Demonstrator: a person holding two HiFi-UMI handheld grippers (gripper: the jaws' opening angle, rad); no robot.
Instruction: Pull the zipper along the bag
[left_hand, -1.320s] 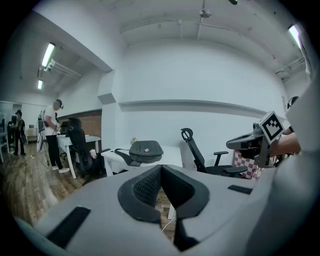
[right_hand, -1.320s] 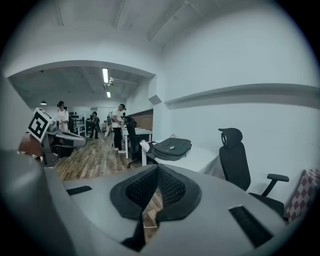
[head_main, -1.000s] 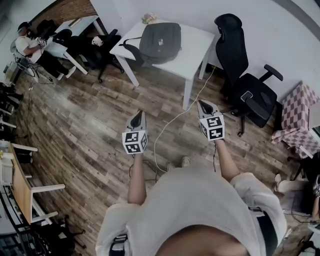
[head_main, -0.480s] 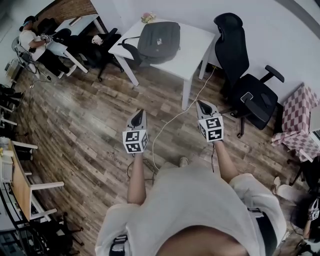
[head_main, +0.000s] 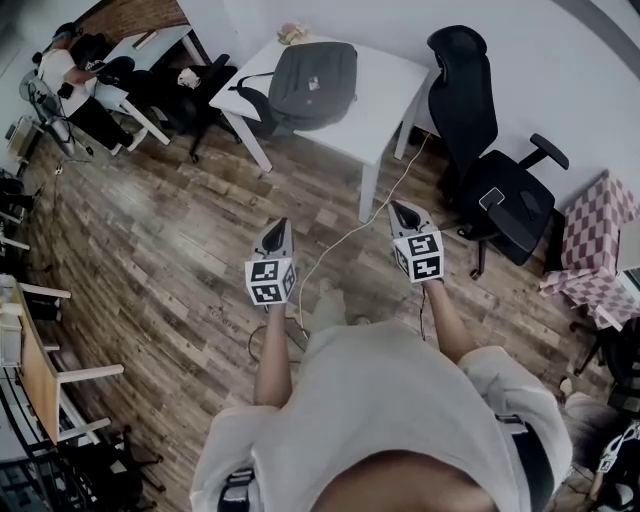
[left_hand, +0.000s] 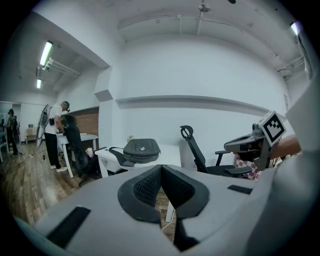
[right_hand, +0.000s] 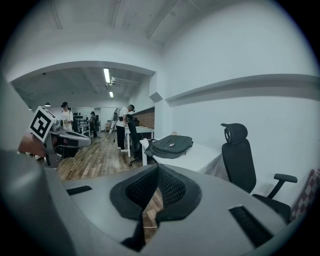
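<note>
On the white worktop (head_main: 392, 88), toward its left edge, lay a dark grey bag (head_main: 312, 78), flat, its strap (head_main: 246, 97) spilling over that edge. The left tongs (head_main: 277, 226) and right tongs (head_main: 401, 209) were both pressed together, gripping nothing, in the air well apart from the worktop. Wood floor (head_main: 150, 230) lay below; a black chair (head_main: 490, 150) stood beside the worktop's right edge.

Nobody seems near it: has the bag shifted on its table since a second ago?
No. The bag sits where it did on the white table, by the same corner.
</note>
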